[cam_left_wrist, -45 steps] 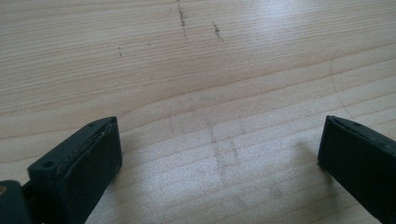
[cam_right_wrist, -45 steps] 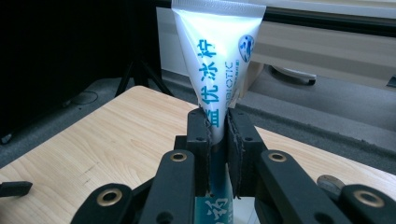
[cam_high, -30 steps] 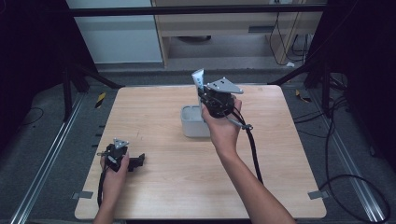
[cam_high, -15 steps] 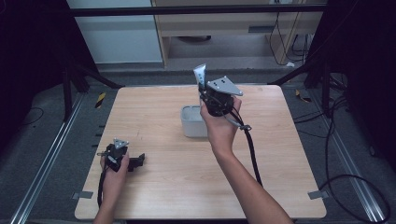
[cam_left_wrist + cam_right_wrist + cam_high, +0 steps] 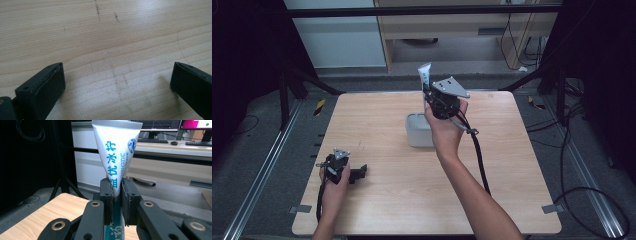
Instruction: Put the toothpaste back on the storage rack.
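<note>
Wooden table (image 5: 512, 150), monitors (image 5: 195, 125) behind (keyboard (image 5: 198, 143) too)

Both forearms are bare, with no sleeve in sight. The left gripper (image 5: 343, 168) is a small black body with a pale grey three-cornered plate on top and a black cable running from it. The right gripper (image 5: 442, 101) is black too, topped by a larger grey three-cornered plate dotted with small screws, and a thick black cable trails from it. Its black jaw arms are jointed with brass-coloured rivets, and its pads (image 5: 106, 195) are blocky with small screw holes and rough, worn edges.
</note>
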Demonstrator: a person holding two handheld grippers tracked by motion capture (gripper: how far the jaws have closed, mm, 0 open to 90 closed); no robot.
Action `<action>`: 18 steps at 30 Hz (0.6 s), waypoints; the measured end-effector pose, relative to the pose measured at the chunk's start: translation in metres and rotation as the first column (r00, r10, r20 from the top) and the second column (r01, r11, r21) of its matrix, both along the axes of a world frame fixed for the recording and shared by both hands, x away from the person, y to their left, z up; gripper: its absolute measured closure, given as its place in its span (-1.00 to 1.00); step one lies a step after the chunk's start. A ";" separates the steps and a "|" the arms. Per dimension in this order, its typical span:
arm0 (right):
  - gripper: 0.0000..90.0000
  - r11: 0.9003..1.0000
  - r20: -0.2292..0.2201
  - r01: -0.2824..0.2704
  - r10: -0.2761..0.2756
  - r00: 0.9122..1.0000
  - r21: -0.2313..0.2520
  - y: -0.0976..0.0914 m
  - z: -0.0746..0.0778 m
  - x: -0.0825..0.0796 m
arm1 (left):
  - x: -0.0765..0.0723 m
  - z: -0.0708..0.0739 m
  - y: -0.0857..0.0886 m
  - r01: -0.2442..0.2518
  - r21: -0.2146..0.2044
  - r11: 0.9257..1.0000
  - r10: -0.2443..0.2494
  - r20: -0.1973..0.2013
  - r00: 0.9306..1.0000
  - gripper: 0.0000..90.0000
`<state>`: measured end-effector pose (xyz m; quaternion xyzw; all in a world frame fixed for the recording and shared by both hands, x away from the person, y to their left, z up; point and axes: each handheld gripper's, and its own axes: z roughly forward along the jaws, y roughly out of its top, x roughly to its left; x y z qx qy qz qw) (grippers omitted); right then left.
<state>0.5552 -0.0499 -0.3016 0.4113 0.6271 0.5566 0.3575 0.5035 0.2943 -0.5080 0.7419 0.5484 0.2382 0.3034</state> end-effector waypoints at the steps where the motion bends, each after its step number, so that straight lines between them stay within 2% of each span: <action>1: 0.78 1.000 -0.002 0.000 0.000 1.000 -0.001 0.000 0.000 0.001 | 0.000 0.000 0.000 0.000 0.000 1.000 0.000 0.000 1.000 -1.00; 18: 0.78 1.000 -0.001 -0.003 0.003 1.000 0.007 -0.001 -0.003 0.016 | 0.000 0.000 0.000 0.000 0.000 1.000 0.000 0.000 1.000 -1.00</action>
